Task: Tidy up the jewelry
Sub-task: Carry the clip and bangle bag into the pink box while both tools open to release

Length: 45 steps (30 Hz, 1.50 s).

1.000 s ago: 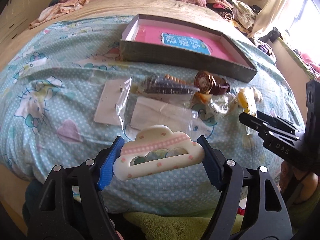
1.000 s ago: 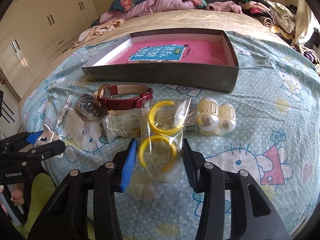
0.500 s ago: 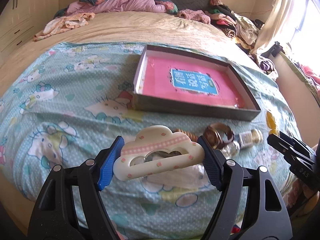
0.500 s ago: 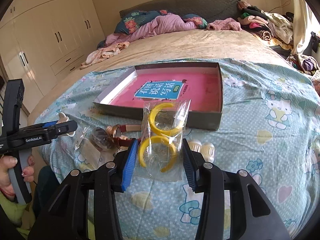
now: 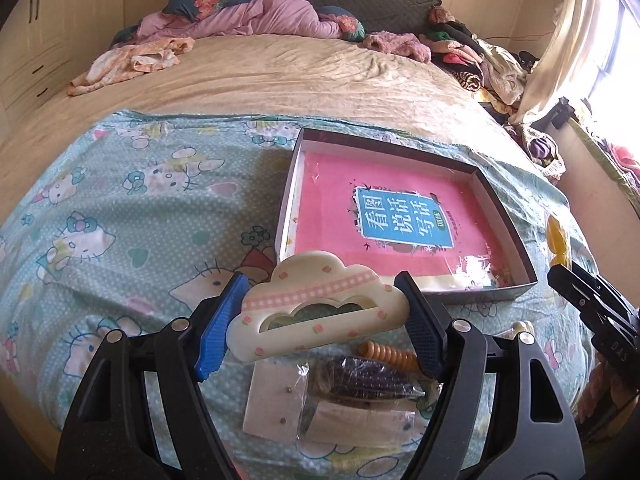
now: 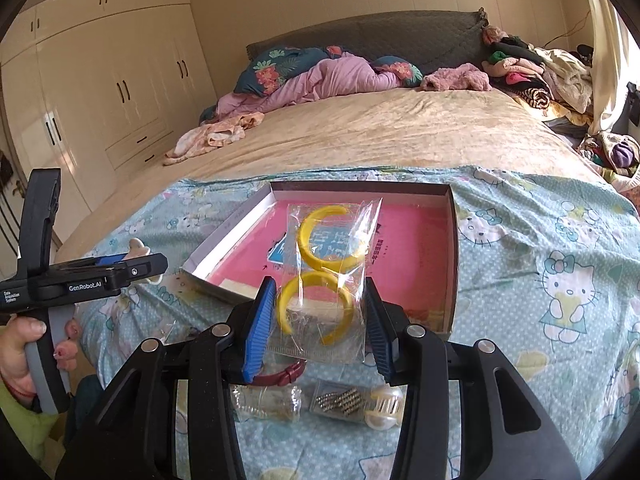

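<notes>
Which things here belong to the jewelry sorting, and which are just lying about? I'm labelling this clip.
Part of the job:
- cloud-shaped hair clip, held in the left gripper
- bag of yellow hoops, held in the right gripper
- open box
- red watch strap
- bagged beads

Just lying about:
- pink bedding
- clothes pile
- wardrobe

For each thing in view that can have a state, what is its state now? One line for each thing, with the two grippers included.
left gripper: shut on the cloud-shaped clip, held above the bedspread.
cloud-shaped clip: clamped between the fingers, lifted.
right gripper: shut on the bag of yellow hoops.
bag of yellow hoops: sealed, lifted, hanging in front of the box.
box: open, no lid, a pink book lying flat inside.
red strap watch: lying on the bedspread.
</notes>
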Tool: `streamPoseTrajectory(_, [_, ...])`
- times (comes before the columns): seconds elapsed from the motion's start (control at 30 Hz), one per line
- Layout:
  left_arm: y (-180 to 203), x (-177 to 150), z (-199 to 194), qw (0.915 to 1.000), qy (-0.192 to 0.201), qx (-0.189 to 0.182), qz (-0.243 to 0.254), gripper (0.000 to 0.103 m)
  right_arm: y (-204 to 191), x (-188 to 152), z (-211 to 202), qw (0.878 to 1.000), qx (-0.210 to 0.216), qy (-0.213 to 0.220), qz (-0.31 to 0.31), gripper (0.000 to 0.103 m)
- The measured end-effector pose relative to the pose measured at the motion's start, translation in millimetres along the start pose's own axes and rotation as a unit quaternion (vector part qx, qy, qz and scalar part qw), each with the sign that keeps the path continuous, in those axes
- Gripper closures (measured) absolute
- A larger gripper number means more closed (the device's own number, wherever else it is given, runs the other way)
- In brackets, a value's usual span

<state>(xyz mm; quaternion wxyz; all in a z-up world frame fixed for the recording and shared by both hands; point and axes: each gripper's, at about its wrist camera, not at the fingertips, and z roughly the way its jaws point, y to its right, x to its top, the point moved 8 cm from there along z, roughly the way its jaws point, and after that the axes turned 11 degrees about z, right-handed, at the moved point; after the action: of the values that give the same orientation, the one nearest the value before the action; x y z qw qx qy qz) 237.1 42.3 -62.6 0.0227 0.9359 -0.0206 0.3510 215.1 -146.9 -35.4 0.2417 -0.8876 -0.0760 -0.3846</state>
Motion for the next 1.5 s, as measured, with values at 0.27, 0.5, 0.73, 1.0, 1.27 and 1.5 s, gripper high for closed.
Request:
streamPoseTrajectory(0.27, [2.0,26.3,23.3,0.9999,-0.005,0.000,0.010,0.036,14.5,25.3,19.3,1.000,-0.011,0.014,0.009,0.061])
streamPoseTrajectory(0.5, [8.5,43.0,50.0,0.9996,-0.017,-0.006,0.022,0.036,36.7,37.7,40.7,0.999,-0.028,0.005,0.026,0.061])
streamPoseTrajectory(0.73, [19.8,44.7,78.3,0.9986,-0.036,-0.016,0.034,0.036,58.8,32.7,70.4,0.998,-0.047,-0.027,0.039,0.061])
streamPoseTrajectory(1.0, [27.3,42.1,101.8,0.9973,-0.055,-0.017,0.047,0.036,74.9,20.0,96.0,0.994,-0.062,-0.069,0.051,0.061])
streamPoseTrajectory(1.27, [30.0,32.0,116.3,0.9949,-0.080,-0.009,0.061,0.036,74.7,11.4,99.2,0.994,-0.062,-0.081,0.040,0.058])
streamPoseTrajectory(1.5, [29.2,25.6,115.8,0.9942,-0.088,-0.007,0.061,0.036,73.3,10.7,83.1,0.995,-0.046,-0.070,0.058,0.044])
